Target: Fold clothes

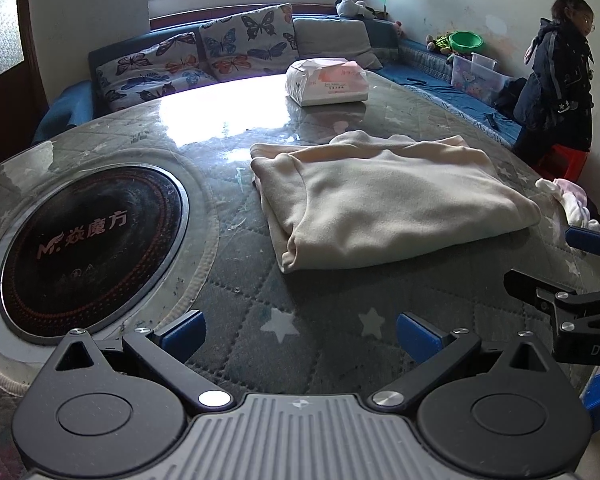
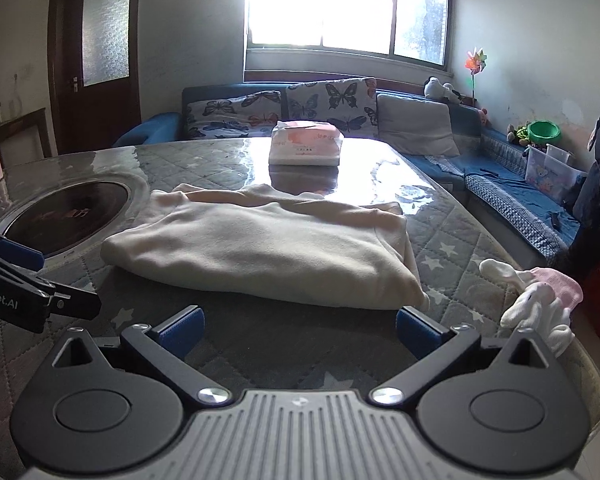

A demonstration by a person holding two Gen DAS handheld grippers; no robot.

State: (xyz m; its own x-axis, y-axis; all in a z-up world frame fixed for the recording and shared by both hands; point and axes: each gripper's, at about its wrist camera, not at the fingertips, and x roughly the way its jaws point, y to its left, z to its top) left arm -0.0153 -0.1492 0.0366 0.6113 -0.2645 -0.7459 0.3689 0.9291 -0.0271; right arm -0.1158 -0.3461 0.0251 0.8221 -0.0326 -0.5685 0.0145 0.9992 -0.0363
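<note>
Garment [image 1: 384,200] folded on table [image 1: 236,288] (cream) | left gripper [image 1: 300,334] jaws spread, empty | right gripper [image 2: 298,330] likewise

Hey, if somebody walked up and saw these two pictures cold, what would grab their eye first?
Most likely the folded cream garment, lying in a neat stack on the quilted star-print table cover. Next, the round black cooktop with red lettering set into the table to its left, and the pack of tissues at the far end under the bright window. Both tools, left and right, sit open and empty near the front edge.
</note>
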